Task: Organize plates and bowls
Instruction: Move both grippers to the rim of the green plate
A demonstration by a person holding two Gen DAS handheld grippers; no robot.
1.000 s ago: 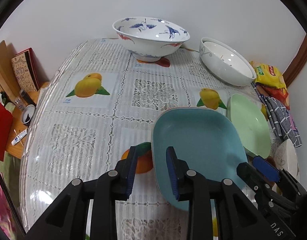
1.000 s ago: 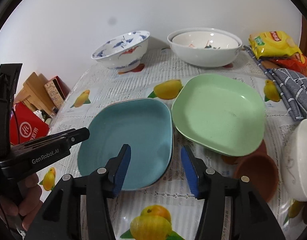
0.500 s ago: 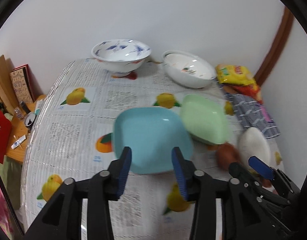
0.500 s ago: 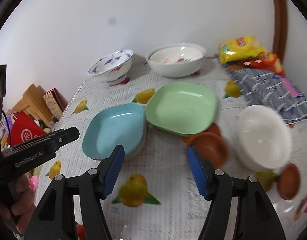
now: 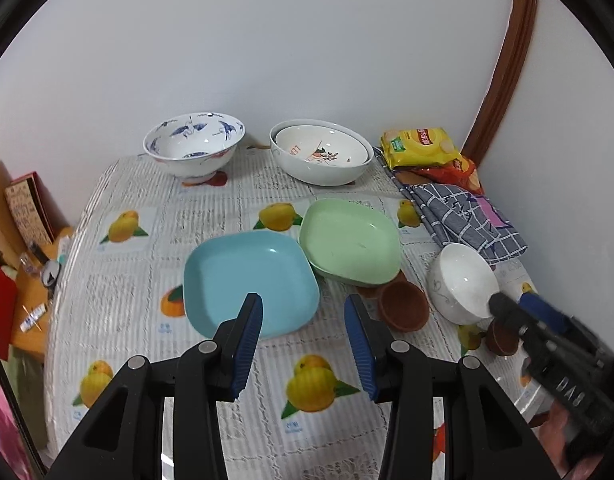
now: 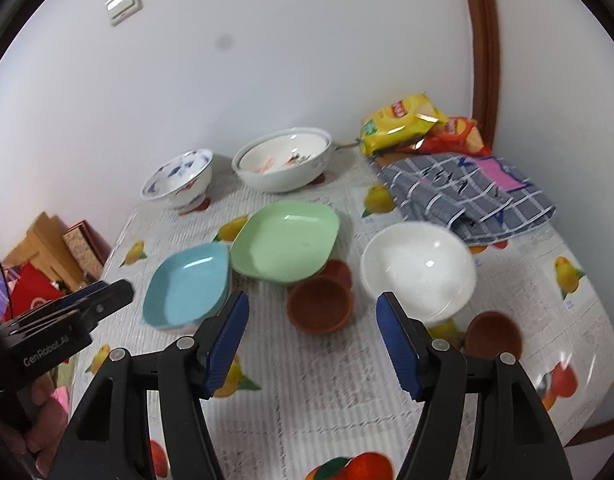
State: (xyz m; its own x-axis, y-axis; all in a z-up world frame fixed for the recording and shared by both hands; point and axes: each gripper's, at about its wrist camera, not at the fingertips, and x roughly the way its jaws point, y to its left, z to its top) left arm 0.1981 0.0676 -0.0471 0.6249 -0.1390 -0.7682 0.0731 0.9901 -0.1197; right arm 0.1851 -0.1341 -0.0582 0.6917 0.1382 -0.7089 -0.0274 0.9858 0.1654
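Note:
A blue square plate (image 5: 247, 276) (image 6: 187, 284) lies mid-table, with a green square plate (image 5: 349, 246) (image 6: 285, 240) touching its right side and resting on a small brown bowl (image 6: 339, 270). Another brown bowl (image 5: 403, 306) (image 6: 321, 304) and a white bowl (image 5: 461, 280) (image 6: 417, 268) sit to the right, and a third brown dish (image 6: 493, 334) is nearer. At the back stand a blue-patterned bowl (image 5: 193, 144) and two nested white bowls (image 5: 321, 156). My left gripper (image 5: 303, 304) hangs open above the blue plate's near edge. My right gripper (image 6: 313, 300) is open over the brown bowl, holding nothing.
Yellow and red snack bags (image 5: 421, 146) and a grey chequered cloth (image 5: 463, 216) fill the back right corner. A lower wooden stand with boxes (image 5: 25, 212) is off the table's left edge. The wall runs close behind the bowls. The fruit-print tablecloth (image 5: 307, 412) lies near me.
Both grippers have drawn back and up from the blue plate, and both pairs of jaws stand wider. The white bowl and brown bowls have come into view.

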